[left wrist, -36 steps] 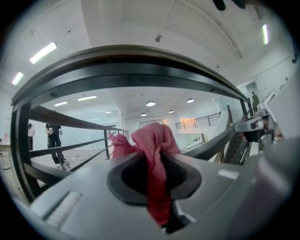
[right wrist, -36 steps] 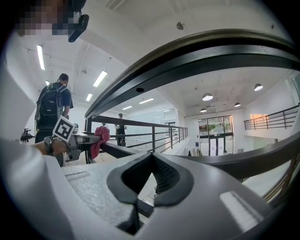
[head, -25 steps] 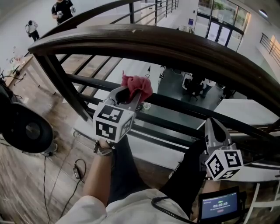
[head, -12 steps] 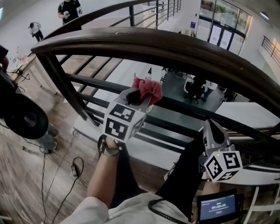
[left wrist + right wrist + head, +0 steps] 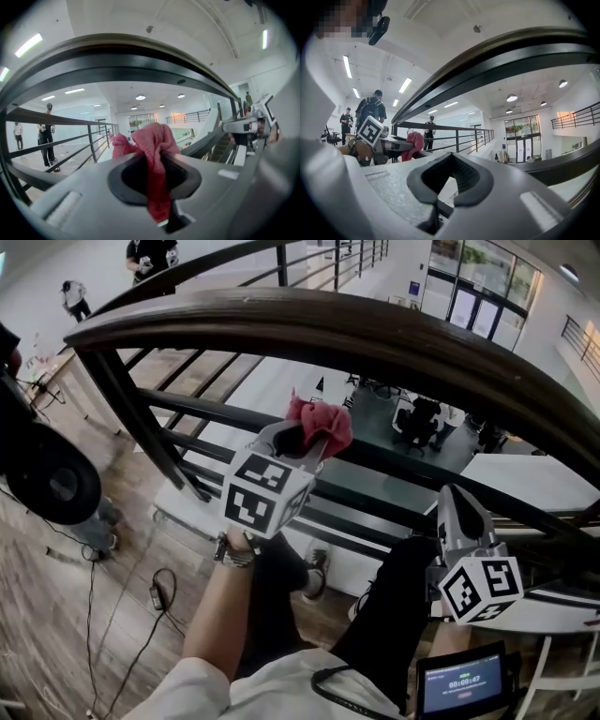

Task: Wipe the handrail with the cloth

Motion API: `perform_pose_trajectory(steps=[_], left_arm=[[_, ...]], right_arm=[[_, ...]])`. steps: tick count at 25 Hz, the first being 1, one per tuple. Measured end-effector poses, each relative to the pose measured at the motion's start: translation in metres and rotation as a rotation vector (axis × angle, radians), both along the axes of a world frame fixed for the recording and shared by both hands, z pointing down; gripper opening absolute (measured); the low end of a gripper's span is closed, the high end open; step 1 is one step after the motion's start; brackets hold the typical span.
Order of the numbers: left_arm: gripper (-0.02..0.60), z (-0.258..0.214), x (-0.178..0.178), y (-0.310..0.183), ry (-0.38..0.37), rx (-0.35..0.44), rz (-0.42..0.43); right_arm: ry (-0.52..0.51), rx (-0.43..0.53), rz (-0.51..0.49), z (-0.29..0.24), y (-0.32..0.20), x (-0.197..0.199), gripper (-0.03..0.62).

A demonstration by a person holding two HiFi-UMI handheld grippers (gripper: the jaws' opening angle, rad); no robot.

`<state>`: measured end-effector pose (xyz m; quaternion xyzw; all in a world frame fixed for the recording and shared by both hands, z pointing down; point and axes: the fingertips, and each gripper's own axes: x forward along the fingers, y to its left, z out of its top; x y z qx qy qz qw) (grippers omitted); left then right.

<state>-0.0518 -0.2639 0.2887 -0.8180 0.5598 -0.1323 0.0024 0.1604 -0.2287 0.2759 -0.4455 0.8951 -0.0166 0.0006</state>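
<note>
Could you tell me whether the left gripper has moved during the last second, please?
Yes. The left gripper, shut on the pink cloth, has shifted right, away from the slanted railing post, and remains below the wooden handrail.

Two grippers, one cloth, one handrail.
The person holds two grippers, a left gripper [image 5: 298,440] and a right gripper [image 5: 454,499], and each carries one of the two marker cubes [image 5: 258,495]. There is one red cloth [image 5: 322,424] and one dark wooden handrail [image 5: 375,334]. One wristwatch [image 5: 232,554] shows on the left wrist, and one small lit screen [image 5: 458,688] shows at the lower right of the head view. One round black object [image 5: 49,486] sits at the left edge; what it is cannot be told. Two people [image 5: 150,253] stand far off at the top left of the head view, while the right gripper view shows three distant people.
</note>
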Motion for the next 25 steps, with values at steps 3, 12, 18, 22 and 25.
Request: perform_pose_trajectory(steps=[3,12,18,22,25], left_arm=[[0.074,-0.004,-0.003,0.000,0.004,0.006,-0.005],[0.074,-0.004,-0.003,0.001,0.027,0.029,0.007],[0.074,-0.002,-0.006,0.001,0.033,0.021,-0.011],[0.074,-0.001,-0.010,0.000,0.042,0.025,-0.054],[0.074,0.000,-0.004,0.000,0.037,0.029,-0.057]], right_arm=[[0.004,0.013,0.009,-0.007,0.005,0.006,0.003],[0.030,0.026,0.102,-0.016,0.017,0.044,0.003],[0.052,0.037,0.105,-0.018,0.021,0.058,0.002],[0.059,0.025,0.127,-0.011,0.018,0.078,0.003],[0.065,0.025,0.148,-0.009,0.017,0.086,0.002]])
